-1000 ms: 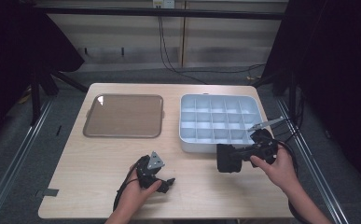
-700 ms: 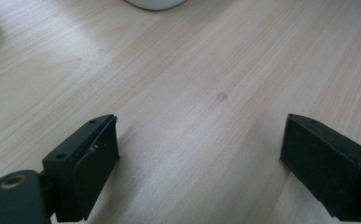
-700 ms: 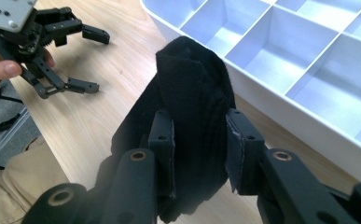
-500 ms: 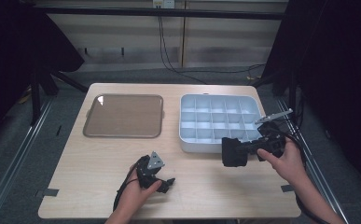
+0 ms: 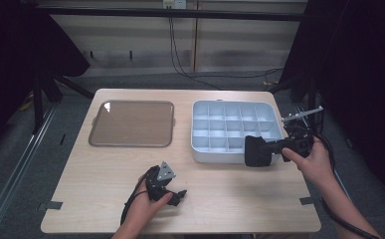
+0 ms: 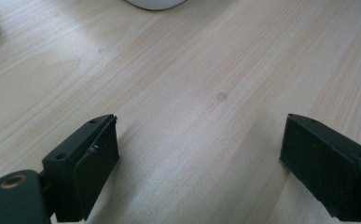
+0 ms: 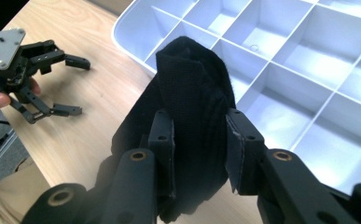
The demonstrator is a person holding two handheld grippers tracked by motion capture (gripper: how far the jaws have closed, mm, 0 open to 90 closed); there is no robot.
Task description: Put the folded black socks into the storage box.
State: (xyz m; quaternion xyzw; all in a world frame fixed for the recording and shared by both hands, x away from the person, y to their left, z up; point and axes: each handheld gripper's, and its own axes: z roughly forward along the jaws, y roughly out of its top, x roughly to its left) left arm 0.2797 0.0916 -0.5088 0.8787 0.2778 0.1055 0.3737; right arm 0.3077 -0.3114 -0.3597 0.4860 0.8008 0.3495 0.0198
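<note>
A bundled black cloth (image 7: 192, 107) is clamped between the pads of my right gripper (image 7: 199, 140), which is shut on it. In the high view the right gripper (image 5: 269, 148) holds the black cloth (image 5: 256, 151) over the front right edge of the white compartment tray (image 5: 215, 149). My left gripper (image 5: 176, 193) rests low on the table near the front, held in a hand, its jaws wide apart. The left gripper (image 6: 199, 154) is open with only bare wood between its jaws. From the right gripper view the left gripper (image 7: 64, 86) lies at the far left.
A flat brownish lid (image 5: 133, 123) lies on the left half of the wooden table (image 5: 105, 174). The white tray's cells (image 7: 308, 56) hold nothing that I can see. Dark floor and metal frame rails surround the table. A cable trails from each gripper.
My right gripper has risen and moved right and farther back with the black cloth, from the table in front of the tray to over its front right edge. The left gripper stayed put.
</note>
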